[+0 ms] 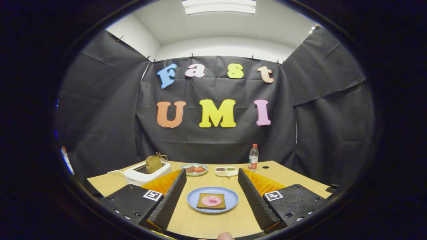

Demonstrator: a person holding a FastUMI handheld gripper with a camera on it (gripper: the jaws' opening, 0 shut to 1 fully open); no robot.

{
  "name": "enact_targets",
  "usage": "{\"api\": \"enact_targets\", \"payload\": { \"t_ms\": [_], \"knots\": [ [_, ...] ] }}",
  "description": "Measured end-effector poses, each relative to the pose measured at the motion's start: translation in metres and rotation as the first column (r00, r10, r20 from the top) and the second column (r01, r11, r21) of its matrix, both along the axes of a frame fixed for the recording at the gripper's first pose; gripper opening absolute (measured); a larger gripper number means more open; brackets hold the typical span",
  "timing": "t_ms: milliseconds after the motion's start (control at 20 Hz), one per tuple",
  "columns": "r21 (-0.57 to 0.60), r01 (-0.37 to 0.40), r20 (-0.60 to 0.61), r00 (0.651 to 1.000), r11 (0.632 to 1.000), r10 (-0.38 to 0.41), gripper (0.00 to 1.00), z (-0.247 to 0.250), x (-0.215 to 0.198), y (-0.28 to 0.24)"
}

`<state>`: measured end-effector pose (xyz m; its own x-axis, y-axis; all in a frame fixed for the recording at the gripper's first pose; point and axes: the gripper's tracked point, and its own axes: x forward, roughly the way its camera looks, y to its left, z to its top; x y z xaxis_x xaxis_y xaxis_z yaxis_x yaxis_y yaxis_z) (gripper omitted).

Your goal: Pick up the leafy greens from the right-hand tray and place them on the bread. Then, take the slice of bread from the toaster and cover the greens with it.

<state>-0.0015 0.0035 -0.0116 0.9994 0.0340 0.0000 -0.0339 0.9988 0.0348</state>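
Note:
My gripper is open, held above the near part of the wooden table. Between its fingers, just ahead, lies a blue plate with a brown slice of bread and a pink round of ham on top. Beyond the right fingertip sits a small white divided tray; a bit of green shows in its right compartment. A white toaster stands beyond the left finger, with a brown slice of bread sticking up from its slot.
A round grey-green plate with red and brown slices sits at the back between toaster and tray. A clear bottle with a red cap stands behind the tray. A person's fingertip shows at the near table edge.

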Motion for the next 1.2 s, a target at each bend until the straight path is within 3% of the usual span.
{"api": "enact_targets", "payload": {
  "t_ms": [400, 550, 900, 1200],
  "knots": [
    [-0.023, 0.024, 0.026, 0.999, 0.999, -0.023, 0.95, 0.009, 0.004, -0.047],
    [-0.023, 0.004, -0.026, 1.000, 1.000, -0.005, 0.95, 0.003, 0.016, -0.079],
    [-0.091, 0.066, -0.173, 0.982, 0.994, -0.081, 0.95, -0.041, 0.089, -0.180],
    [-0.096, 0.057, -0.377, 0.922, 0.994, -0.089, 0.95, -0.118, 0.156, -0.222]
  ]
}}
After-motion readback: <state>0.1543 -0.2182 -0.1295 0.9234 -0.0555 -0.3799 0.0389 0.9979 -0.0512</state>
